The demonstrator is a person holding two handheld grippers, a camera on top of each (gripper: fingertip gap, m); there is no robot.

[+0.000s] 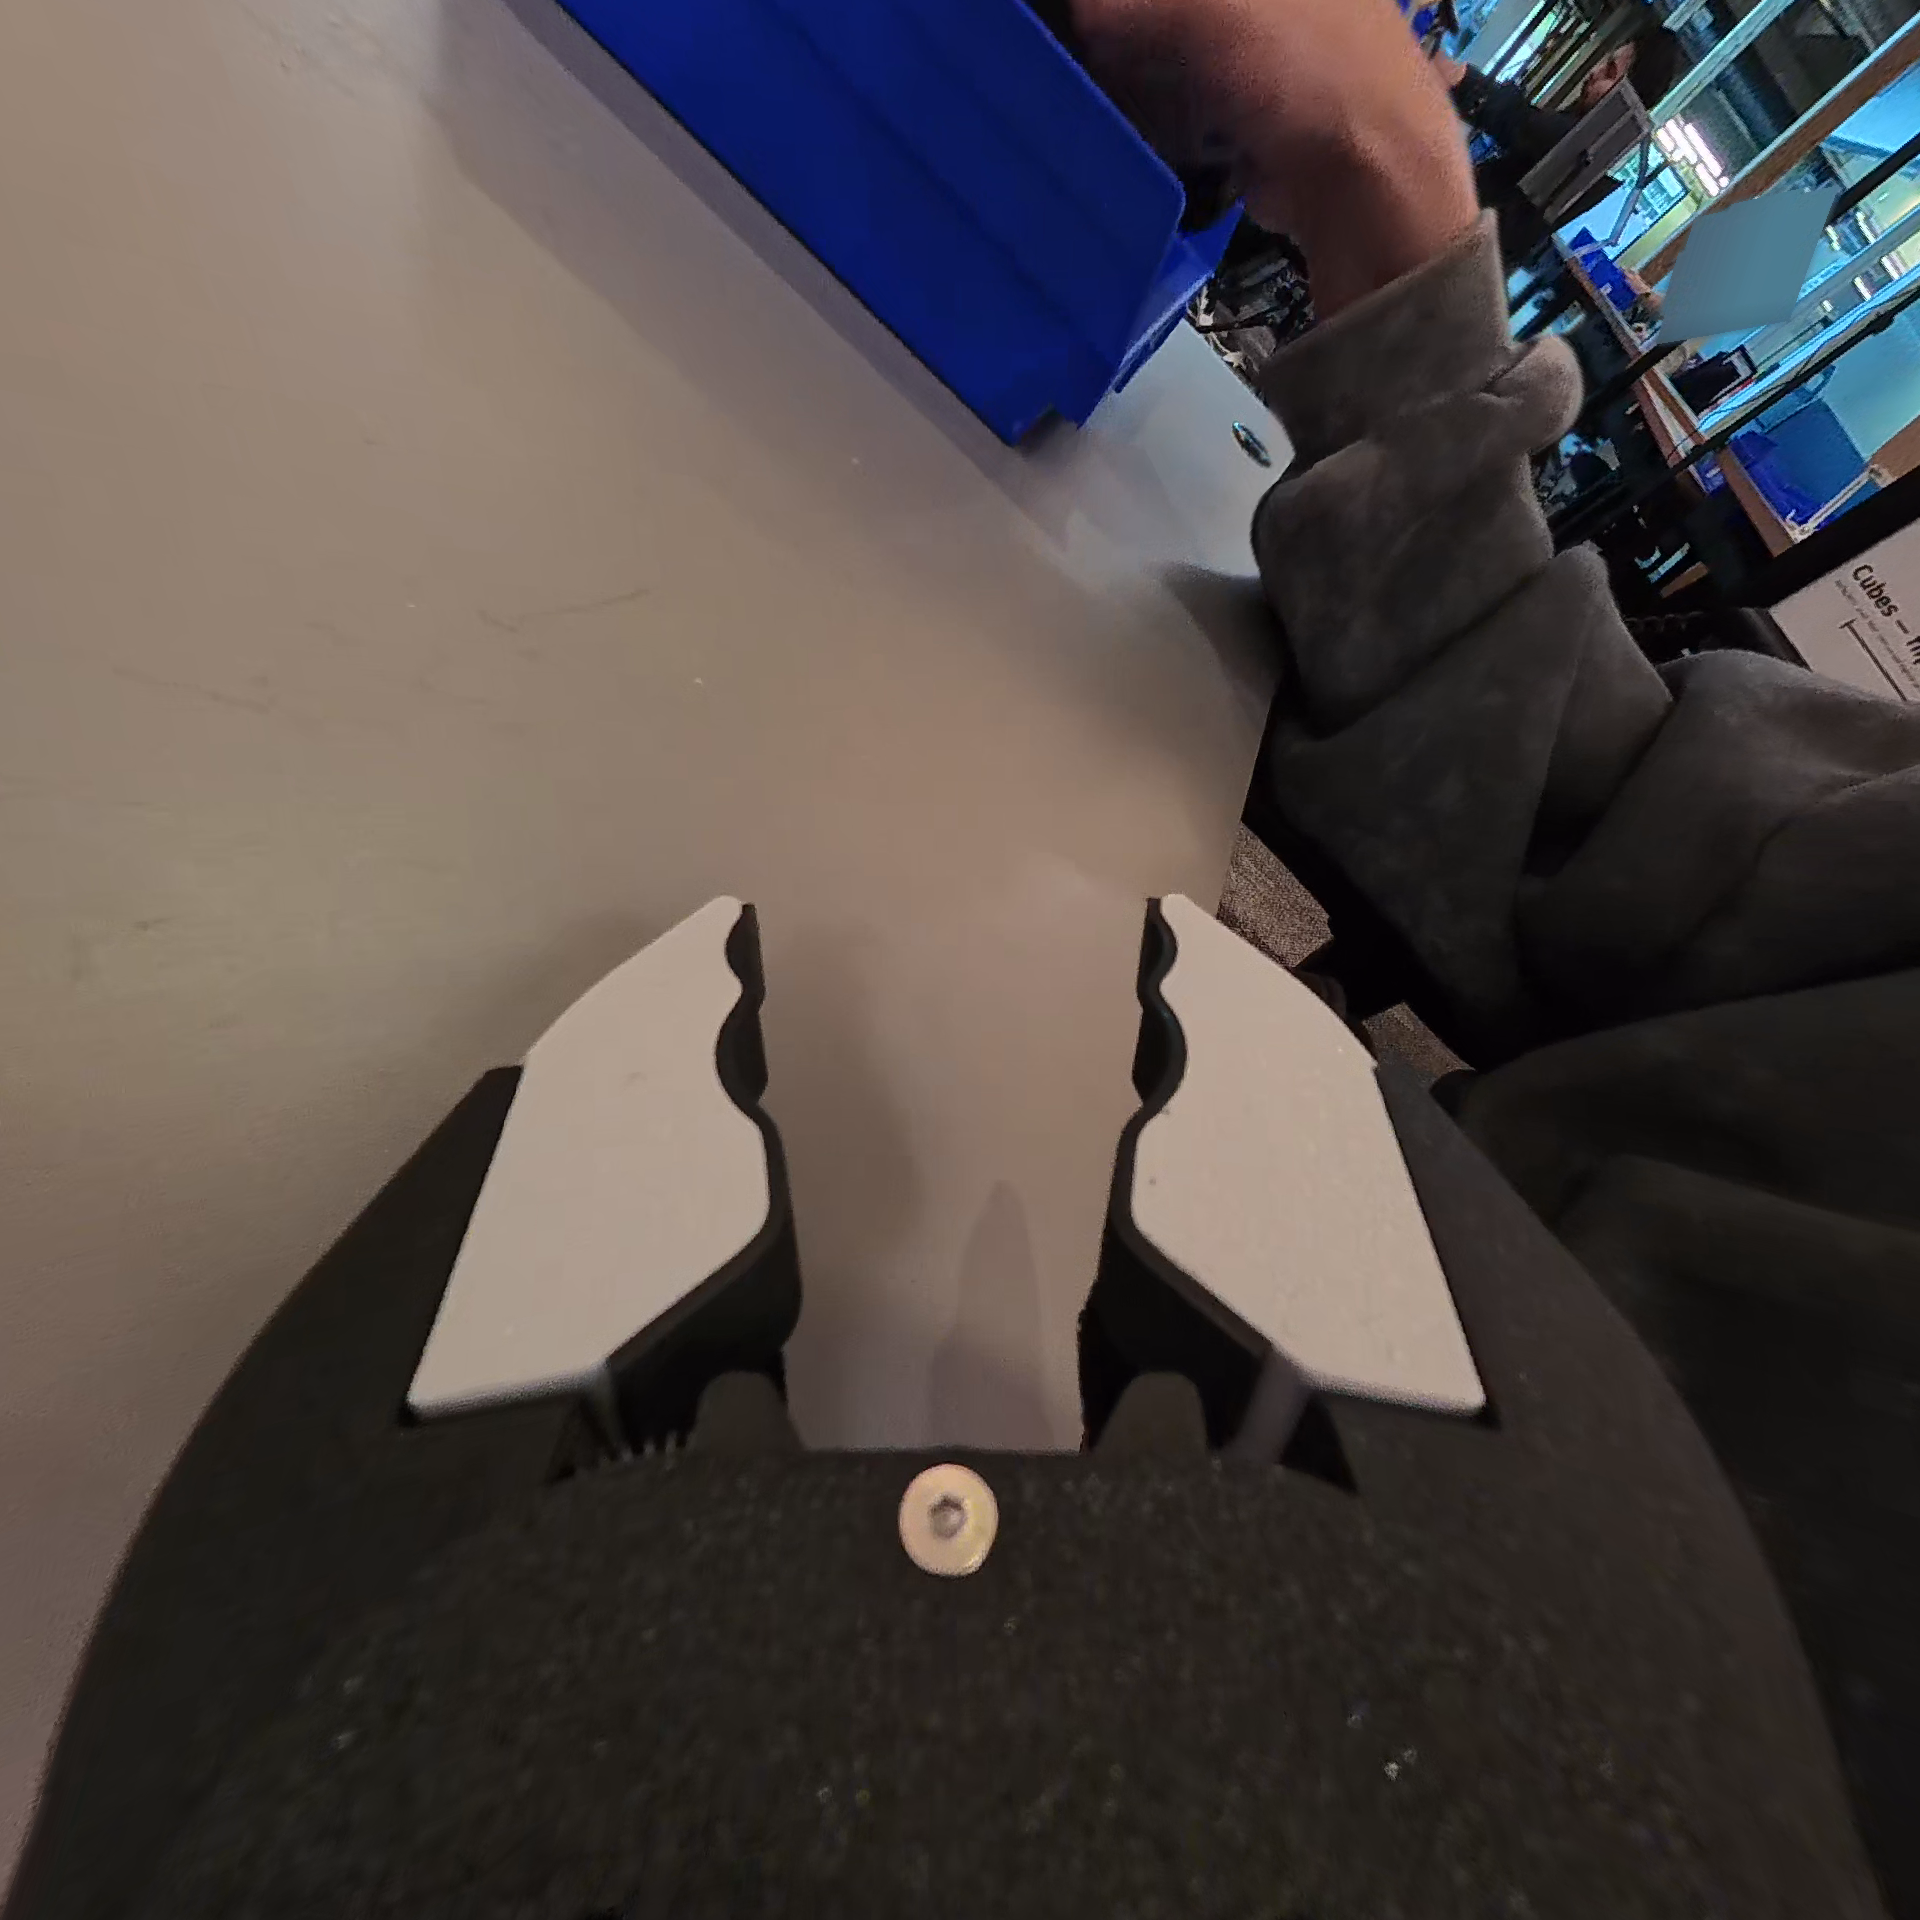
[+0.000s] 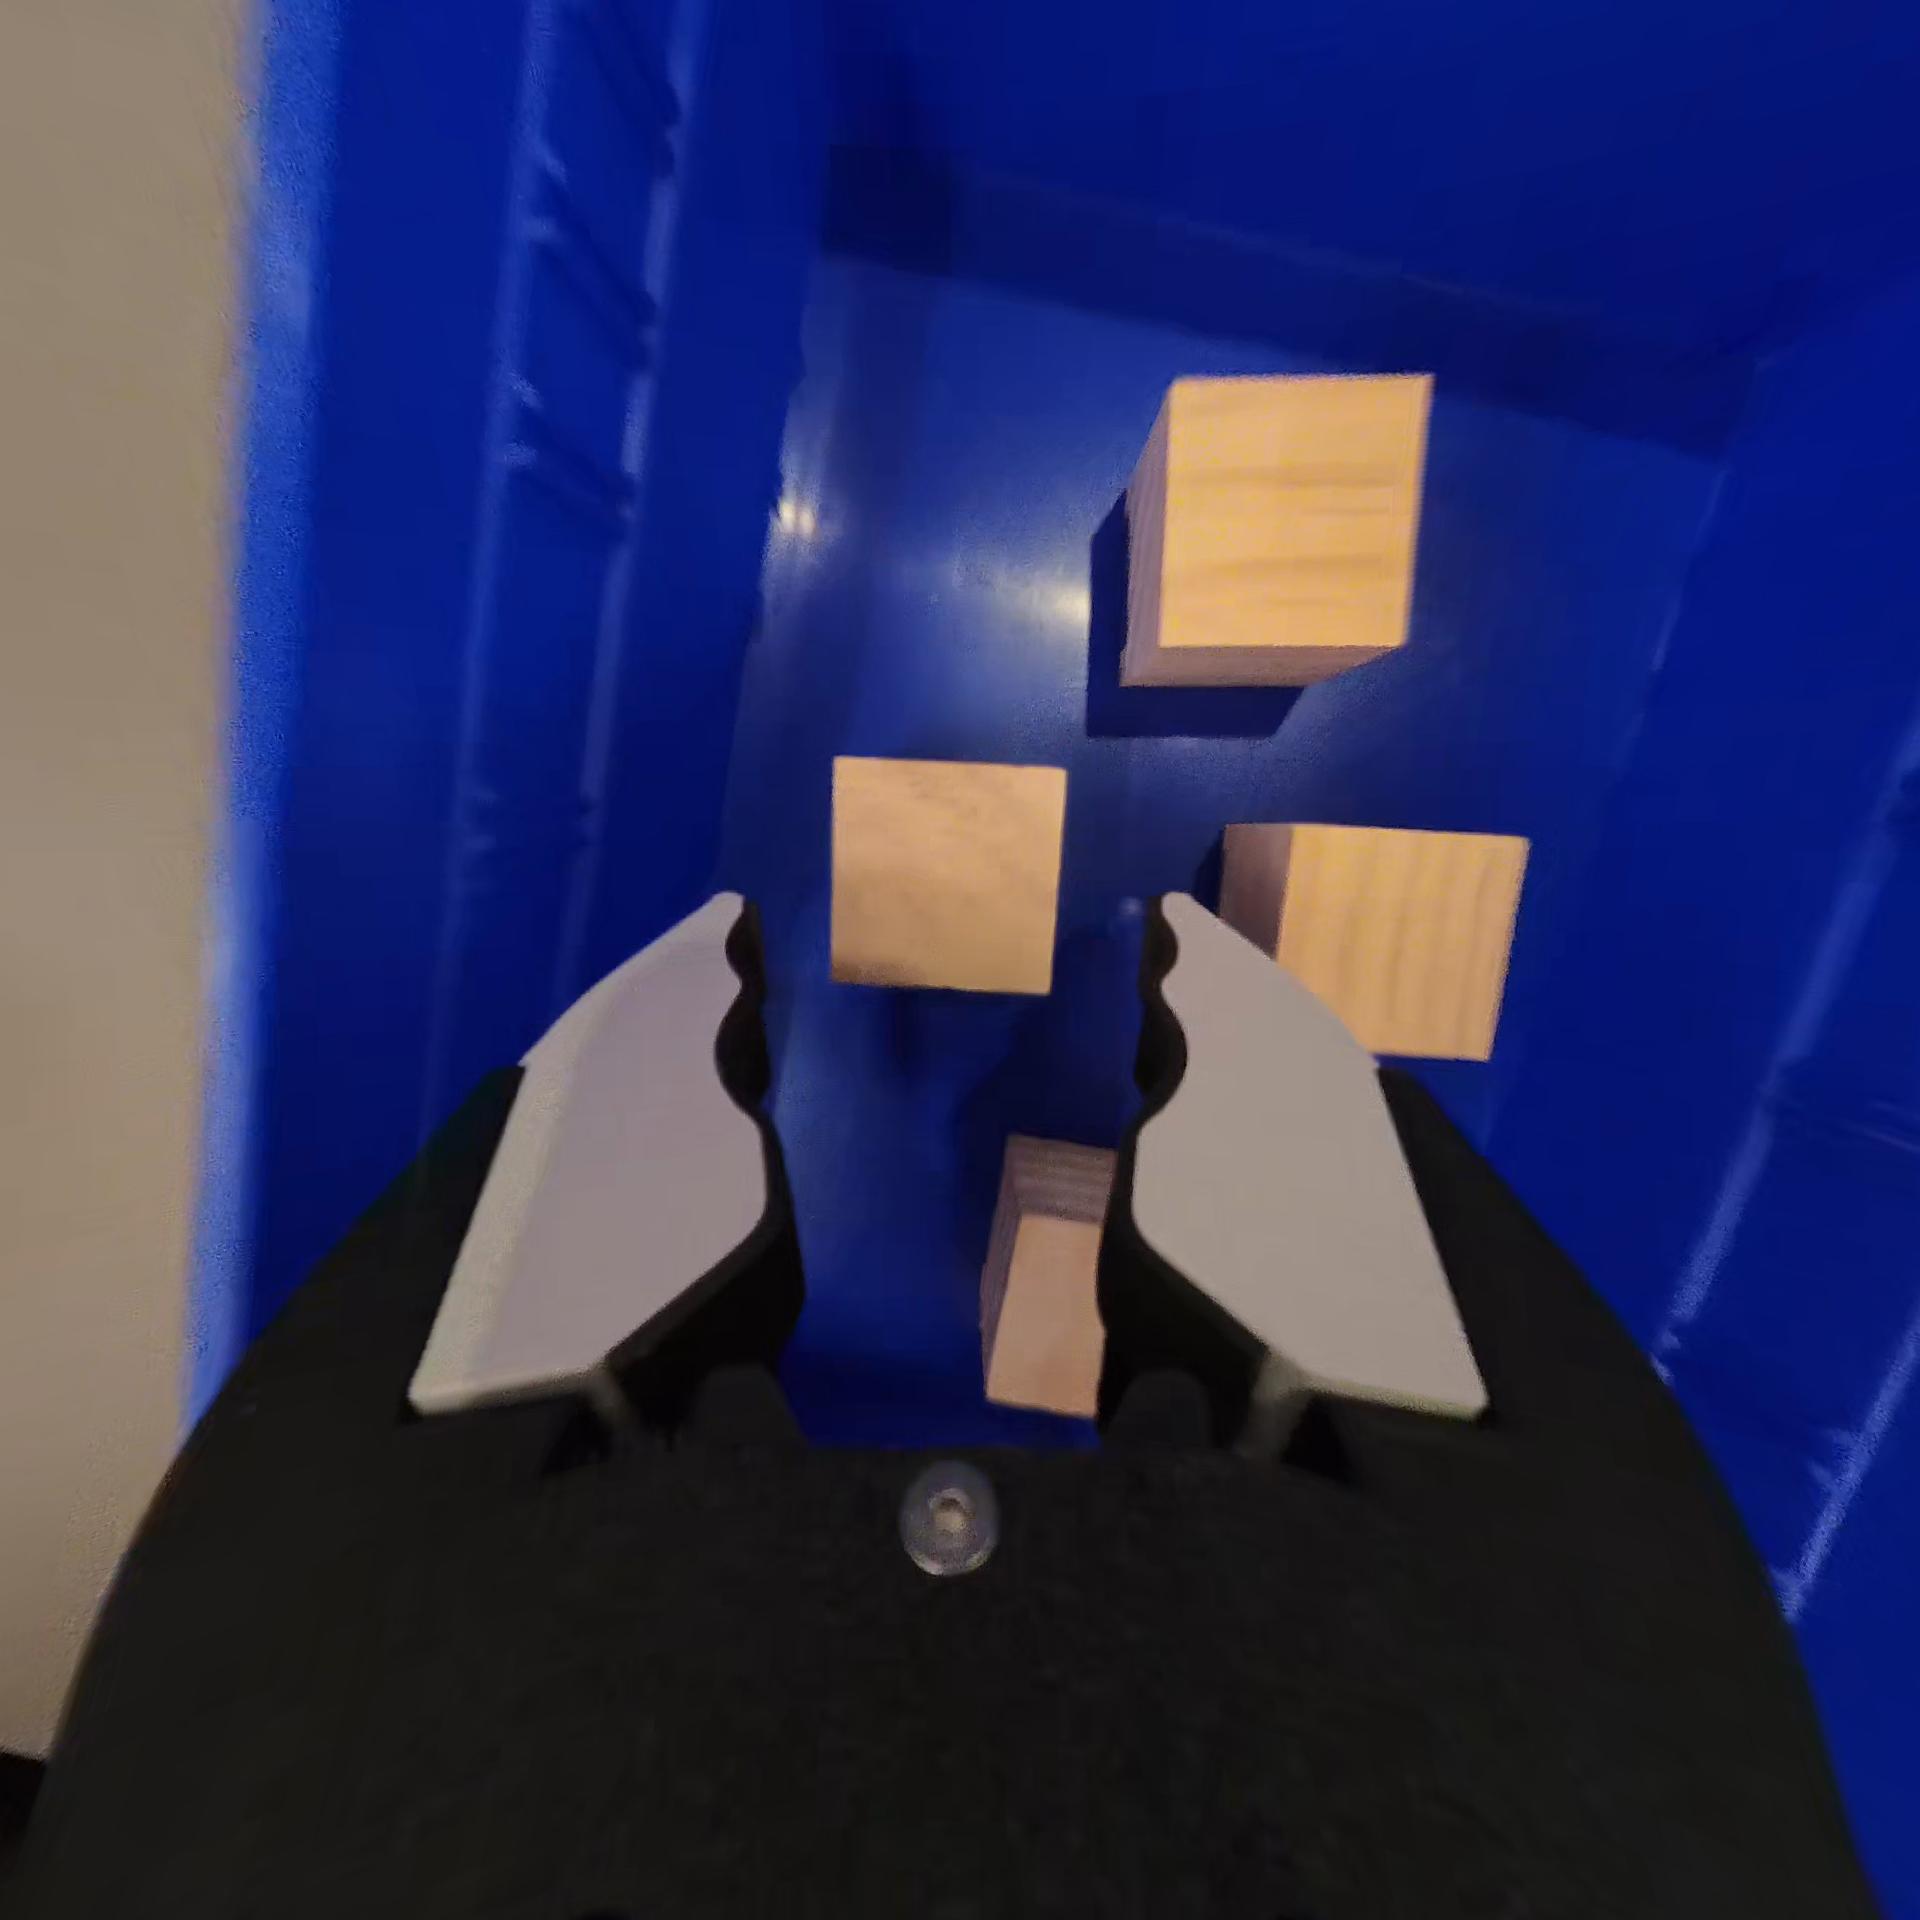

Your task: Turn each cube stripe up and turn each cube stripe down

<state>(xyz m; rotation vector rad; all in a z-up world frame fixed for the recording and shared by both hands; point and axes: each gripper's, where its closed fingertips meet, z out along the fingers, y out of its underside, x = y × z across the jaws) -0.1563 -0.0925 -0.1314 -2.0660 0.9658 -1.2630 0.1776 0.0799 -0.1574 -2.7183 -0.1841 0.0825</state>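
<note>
Four wooden cubes (image 2: 1283,520) lie in the blue bin (image 2: 582,623) below the right tongs (image 2: 951,914), parted, empty.

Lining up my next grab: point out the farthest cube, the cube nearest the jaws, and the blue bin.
farthest cube (image 2: 1283,514): right wrist view, middle of its top face.
nearest cube (image 2: 1044,1314): right wrist view, its visible top face.
blue bin (image 2: 582,727): right wrist view, left inner wall.

- Left gripper (image 1: 948,914): matte black body, pale grey fingers (image 1: 613,1164) with wavy black inner pads, one silver screw (image 1: 948,1520) at lower centre.
- Right gripper (image 2: 948,914) looked alike.
- Grey sleeve (image 1: 1434,540), bunched, at upper right.
</note>
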